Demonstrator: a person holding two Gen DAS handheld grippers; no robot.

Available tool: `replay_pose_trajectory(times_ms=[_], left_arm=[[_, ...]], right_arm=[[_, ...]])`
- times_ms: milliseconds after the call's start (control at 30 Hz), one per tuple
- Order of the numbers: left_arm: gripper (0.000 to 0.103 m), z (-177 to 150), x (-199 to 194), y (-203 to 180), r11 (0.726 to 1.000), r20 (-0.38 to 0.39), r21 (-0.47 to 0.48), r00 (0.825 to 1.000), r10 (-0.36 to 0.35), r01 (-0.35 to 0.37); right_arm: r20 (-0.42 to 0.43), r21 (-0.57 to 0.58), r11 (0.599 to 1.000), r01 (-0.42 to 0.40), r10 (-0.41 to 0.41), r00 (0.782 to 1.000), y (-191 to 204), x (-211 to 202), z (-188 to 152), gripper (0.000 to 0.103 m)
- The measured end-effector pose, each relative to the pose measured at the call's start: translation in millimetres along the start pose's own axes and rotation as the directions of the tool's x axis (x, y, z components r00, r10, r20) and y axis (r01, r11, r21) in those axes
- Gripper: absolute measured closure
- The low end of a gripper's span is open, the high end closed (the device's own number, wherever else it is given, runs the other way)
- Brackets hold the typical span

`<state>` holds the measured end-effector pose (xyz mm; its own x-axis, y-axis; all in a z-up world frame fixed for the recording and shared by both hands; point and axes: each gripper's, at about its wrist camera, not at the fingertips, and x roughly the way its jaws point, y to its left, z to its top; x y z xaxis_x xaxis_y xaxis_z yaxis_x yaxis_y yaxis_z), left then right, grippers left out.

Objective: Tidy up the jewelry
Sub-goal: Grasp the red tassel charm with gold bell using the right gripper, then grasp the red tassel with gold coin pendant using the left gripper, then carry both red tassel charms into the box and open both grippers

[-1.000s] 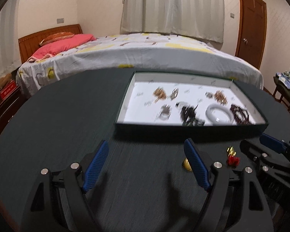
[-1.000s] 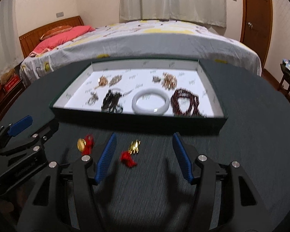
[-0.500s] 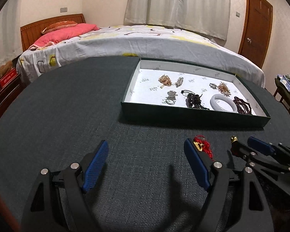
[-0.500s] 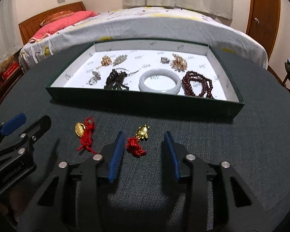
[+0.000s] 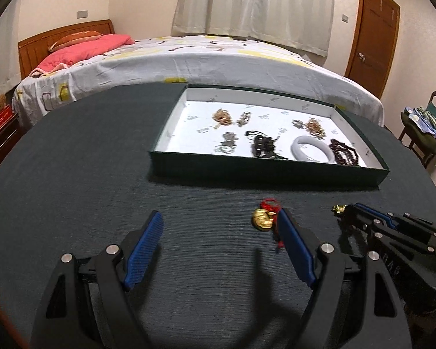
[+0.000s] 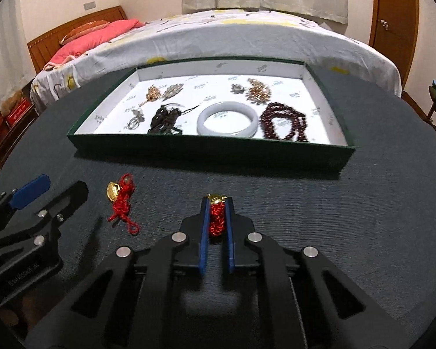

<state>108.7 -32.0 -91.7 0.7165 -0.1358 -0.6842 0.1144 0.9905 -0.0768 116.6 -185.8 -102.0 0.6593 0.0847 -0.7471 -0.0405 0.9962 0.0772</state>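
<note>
On the dark table, my right gripper (image 6: 216, 201) is shut on a charm with a red knotted cord (image 6: 217, 218), its gold end poking out past the fingertips. From the left wrist view the same right gripper (image 5: 344, 213) shows at the right with the gold charm tip (image 5: 338, 208) at its nose. A second gold charm on a red cord (image 6: 122, 200) lies loose to the left, just beside the right finger of my left gripper (image 5: 219, 215). The left gripper (image 6: 64, 184) stands wide open with nothing in it.
A green tray with a white floor (image 6: 206, 151) sits beyond the charms, holding a white bangle (image 6: 227, 118), dark red beads (image 6: 284, 125), a black corded piece (image 6: 165, 119) and several brooches. A bed lies behind the table and a chair (image 5: 433, 116) stands at far right.
The right jaws have closed from wide open onto the red-cord charm lying between them. The left gripper stayed open, and its view tilted slightly so the loose charm now shows by its right finger.
</note>
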Motion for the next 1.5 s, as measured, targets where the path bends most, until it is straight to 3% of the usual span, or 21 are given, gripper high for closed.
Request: replay_pose_trajectory(times_ms=[400,567,867,1033,1067,1100,1500], left_arm=[[0.029,-1.4,18.8,-30.6,0.998,-0.075,0.056,0.997,-0.017,0.021],[0.049,-1.8,27.4,-36.6,0.997,-0.115,0.064,0.993,-0.024,0.032],[0.074,-1.8,29.2,-37.5,0.996,-0.126,0.068,0.991,-0.050,0.058],[0.081,-1.2,28.9,-32.3,0.996,-0.124,0.050,0.990,-0.073,0.080],[0.092,-1.5,28.6,-31.0,0.995,-0.125,0.046,0.989,-0.083,0.090],[0.094,-1.2,29.1,-30.6,0.994,-0.128,0.042,0.987,-0.095,0.101],[0.095,-1.4,18.4,-29.0,0.994,-0.071,0.047,0.993,-0.097,0.101]], right_arm=[[0.042,0.063,0.998,0.004,-0.007,0.999,-35.2,-16.2,-4.4,0.093],[0.049,0.088,0.996,-0.002,-0.002,0.999,-46.3,-17.8,-6.8,0.093],[0.056,0.105,0.994,-0.013,0.007,0.998,-53.2,-18.0,-8.1,0.093],[0.054,0.105,0.994,-0.012,0.006,0.998,-53.1,-18.1,-8.2,0.093],[0.055,0.104,0.995,-0.011,0.005,0.998,-53.0,-17.9,-8.4,0.093],[0.055,0.104,0.995,-0.012,0.006,0.998,-52.9,-18.2,-8.1,0.093],[0.086,0.086,0.996,-0.020,0.012,0.996,-42.4,-22.4,-8.1,0.093]])
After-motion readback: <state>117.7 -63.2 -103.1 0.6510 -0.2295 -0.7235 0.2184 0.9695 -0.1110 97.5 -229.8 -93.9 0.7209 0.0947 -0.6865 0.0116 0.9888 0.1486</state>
